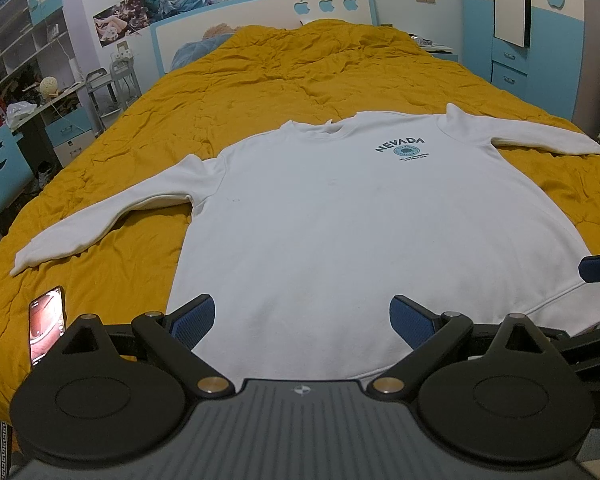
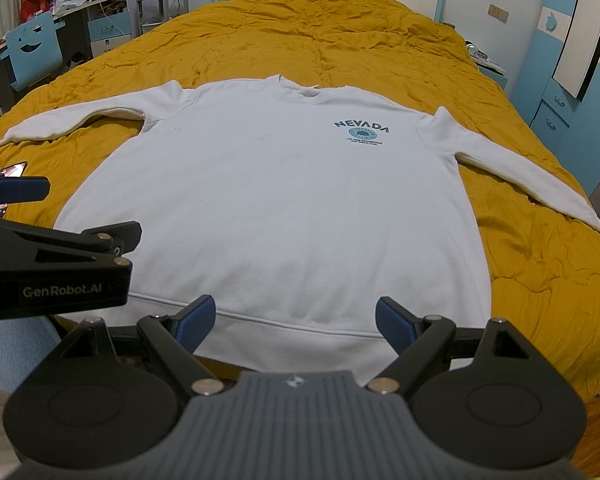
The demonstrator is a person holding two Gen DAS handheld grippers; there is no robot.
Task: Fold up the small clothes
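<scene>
White sweatshirt (image 1: 340,240) laid flat, front up, on a bed covered by a yellow quilt (image 1: 280,72); both sleeves spread out to the sides, collar at the far end, hem at the near edge of the bed. A dark "NEVADA" print (image 1: 400,146) sits on the chest, right of centre. Left gripper (image 1: 302,322) hangs over the hem with its blue-padded fingers (image 1: 194,320) spread wide, holding nothing; whether they touch the cloth cannot be told. Right gripper (image 2: 296,326) hangs over the hem likewise, fingers (image 2: 198,320) spread and empty. In the right wrist view the left gripper appears at the near left, just beside the sweatshirt's left edge, one blue pad pointing toward the cloth. A phone (image 1: 47,324) with a lit screen lies on the quilt, near left, apart from the left sleeve. A blue-and-white headboard (image 1: 260,16) with apple cut-outs stands at the far end; a wardrobe (image 1: 540,28) at far right.
</scene>
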